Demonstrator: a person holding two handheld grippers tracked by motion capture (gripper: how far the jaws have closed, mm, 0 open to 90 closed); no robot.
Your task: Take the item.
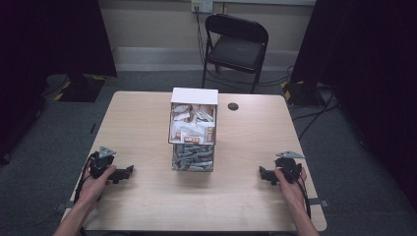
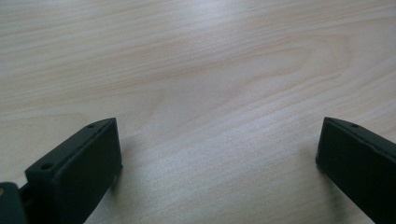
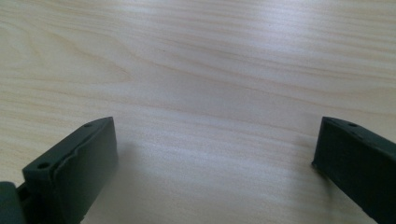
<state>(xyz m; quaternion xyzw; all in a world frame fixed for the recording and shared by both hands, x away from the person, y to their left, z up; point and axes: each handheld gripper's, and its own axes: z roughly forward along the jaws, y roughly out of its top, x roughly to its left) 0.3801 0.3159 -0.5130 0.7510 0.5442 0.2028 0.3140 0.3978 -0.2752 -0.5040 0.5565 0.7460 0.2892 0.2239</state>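
Two grippers rest on the table (image 1: 147, 118), one at each near corner, and I read this as the very start of the work: nothing is grasped and both tools sit well apart from the clear box (image 1: 193, 130) standing at the middle of the table, between them and a little farther off. My left gripper (image 1: 129, 171) lies at the near left with its jaws spread wide and released; in the left gripper view (image 2: 219, 154) bare pale wood lies between the two black jaws. My right gripper (image 1: 261, 173) lies at the near right, likewise wide apart and empty, and the right gripper view (image 3: 215, 154) gives the same open span over wood grain. The box looks like transparent plastic in two stacked tiers with a white lid or flap (image 1: 194, 95) at its far top edge; the upper tier holds white and brownish paper packets (image 1: 193, 127) heaped loosely, the lower tier a jumble of grey sachets (image 1: 193, 156), too small for me to read. The tabletop is smooth light laminate with a faint grain and a dark round cable hole (image 1: 233, 106) far right of the box. My next move, as I judge it, is to lift one gripper, bring it forward and inward to the box, and line open jaws on a single thin packet, which will likely flex and slip.
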